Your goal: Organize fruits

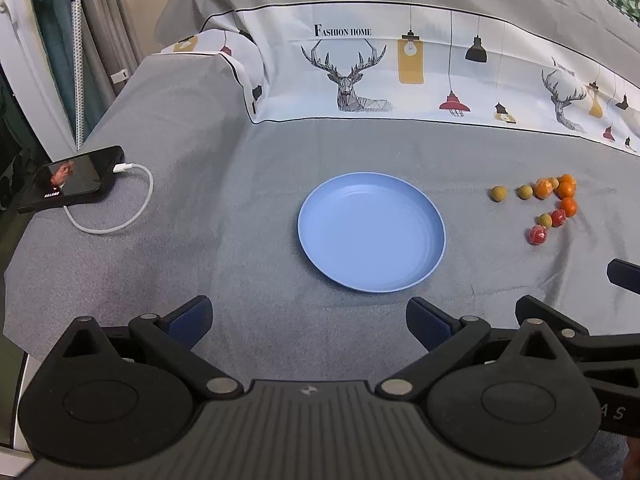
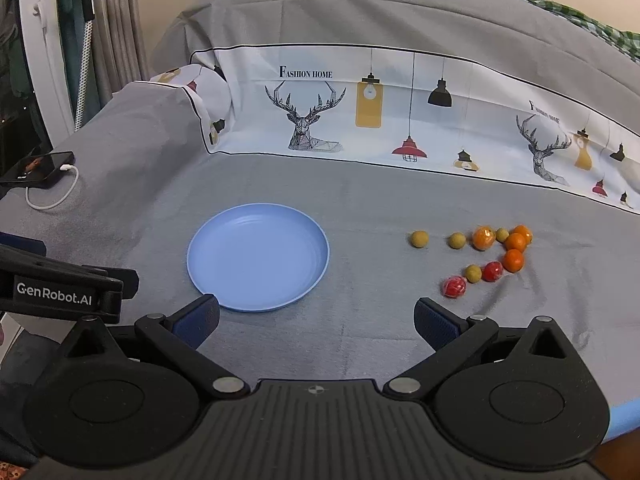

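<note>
Fruits (image 2: 492, 256) all sit loose on the grey cloth of the worktop (image 2: 360, 208), right of centre in the right wrist view and at the right edge in the left wrist view. None is on the blue plate (image 2: 208, 256), which is bare, so by my read nothing is sorted yet and every piece is left to move.

Count as seen: four orange ones, two red ones, four small yellow-green ones. Most are clustered and touching or just beside each other; one yellow-green fruit (image 2: 419, 239) lies apart, nearest the plate.

Orientation: each fruit is round, no long axis to call, no stem direction readable. The group itself runs as a row from left to right, then hooks down toward the lower left, ending at a red fruit (image 2: 454, 286).

Left gripper (image 1: 308, 322): fingers spread wide, holding nothing, low centre of frame with the plate just ahead. Right gripper (image 2: 316, 322): fingers spread wide, empty, plate rim just beside the left finger (image 2: 196, 320), fruits ahead to the upper right.

Phone (image 1: 72, 180) with white cable (image 1: 132, 204) at left, not part of the task.
</note>
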